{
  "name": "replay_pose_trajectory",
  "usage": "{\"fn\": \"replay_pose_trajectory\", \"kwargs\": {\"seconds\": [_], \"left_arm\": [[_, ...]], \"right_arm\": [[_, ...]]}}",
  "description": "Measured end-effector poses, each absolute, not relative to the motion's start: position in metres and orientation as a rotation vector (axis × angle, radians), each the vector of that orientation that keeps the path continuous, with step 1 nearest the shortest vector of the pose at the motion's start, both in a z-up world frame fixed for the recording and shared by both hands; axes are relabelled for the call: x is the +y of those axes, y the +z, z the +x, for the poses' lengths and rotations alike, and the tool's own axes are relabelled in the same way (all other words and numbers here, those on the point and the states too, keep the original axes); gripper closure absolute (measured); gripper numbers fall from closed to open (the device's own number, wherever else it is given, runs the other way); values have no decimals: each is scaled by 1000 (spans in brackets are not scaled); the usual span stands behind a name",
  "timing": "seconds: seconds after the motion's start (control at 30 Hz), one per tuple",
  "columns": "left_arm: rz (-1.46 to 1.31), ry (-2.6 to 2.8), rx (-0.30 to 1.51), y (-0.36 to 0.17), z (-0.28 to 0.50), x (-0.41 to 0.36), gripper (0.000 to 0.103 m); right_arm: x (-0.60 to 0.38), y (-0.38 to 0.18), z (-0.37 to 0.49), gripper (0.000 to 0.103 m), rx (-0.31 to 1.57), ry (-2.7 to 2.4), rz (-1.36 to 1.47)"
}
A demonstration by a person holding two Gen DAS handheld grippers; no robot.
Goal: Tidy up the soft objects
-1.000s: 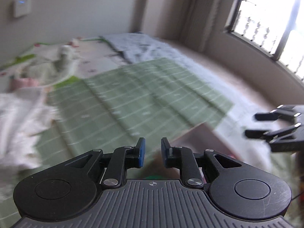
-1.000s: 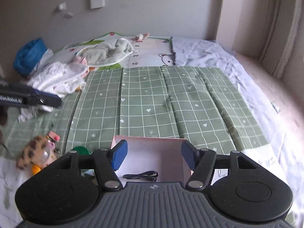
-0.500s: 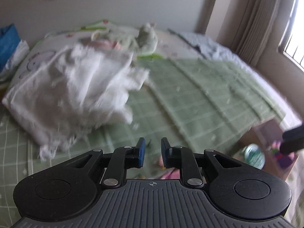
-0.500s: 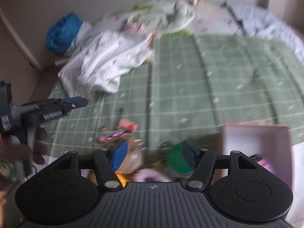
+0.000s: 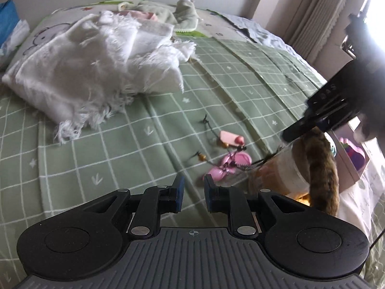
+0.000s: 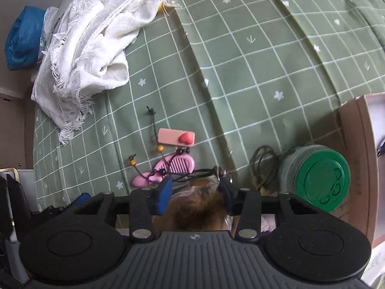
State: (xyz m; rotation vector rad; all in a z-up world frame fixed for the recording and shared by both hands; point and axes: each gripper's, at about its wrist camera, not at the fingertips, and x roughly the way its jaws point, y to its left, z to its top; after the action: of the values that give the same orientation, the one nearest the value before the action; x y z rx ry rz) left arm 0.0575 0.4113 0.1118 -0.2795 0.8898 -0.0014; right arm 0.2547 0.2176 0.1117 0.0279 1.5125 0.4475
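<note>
A brown spotted plush toy (image 6: 197, 207) with a key ring lies at the near edge of the green checked bedspread (image 6: 240, 60). My right gripper (image 6: 195, 191) points steeply down over it. Its jaws are closing and the blue pads (image 6: 164, 192) touch the fur on both sides. In the left wrist view the right gripper (image 5: 312, 122) sits on top of the plush toy (image 5: 322, 168). My left gripper (image 5: 194, 192) hovers low over the bedspread (image 5: 120, 149), narrowly open with nothing between its fingers. A white fringed blanket (image 5: 96, 67) lies crumpled beyond it.
A pink comb (image 6: 168, 168), a pink tag with a red heart (image 6: 175, 137) and beaded cords lie by the plush. A green-lidded jar (image 6: 322, 175), a coiled cable (image 6: 262, 161) and a pink box (image 6: 361, 156) stand to the right. A blue bag (image 6: 21, 41) sits far left.
Both views swung from the far bed toward the near left corner and dropped lower. The right gripper tipped downward onto the plush toy and its jaws narrowed around it. The left gap is unchanged.
</note>
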Motion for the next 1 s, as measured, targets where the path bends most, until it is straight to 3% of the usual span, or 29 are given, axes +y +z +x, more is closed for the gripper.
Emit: {"fn": "replay_pose_trajectory", "kwargs": {"seconds": [0.03, 0.07, 0.23, 0.67, 1.0], "left_arm": [[-280, 7, 890, 111, 56, 414, 83], [-287, 16, 888, 112, 55, 417, 83], [-351, 46, 873, 112, 50, 430, 83], [-489, 101, 776, 131, 40, 458, 83], [-501, 52, 836, 116, 48, 445, 83]], "right_arm": [[220, 115, 251, 84, 1488, 461, 5], [223, 122, 247, 90, 1453, 483, -24], [229, 175, 214, 92, 1276, 705, -26], [219, 275, 130, 92, 1141, 1116, 73], [228, 210, 109, 89, 1248, 990, -166]]}}
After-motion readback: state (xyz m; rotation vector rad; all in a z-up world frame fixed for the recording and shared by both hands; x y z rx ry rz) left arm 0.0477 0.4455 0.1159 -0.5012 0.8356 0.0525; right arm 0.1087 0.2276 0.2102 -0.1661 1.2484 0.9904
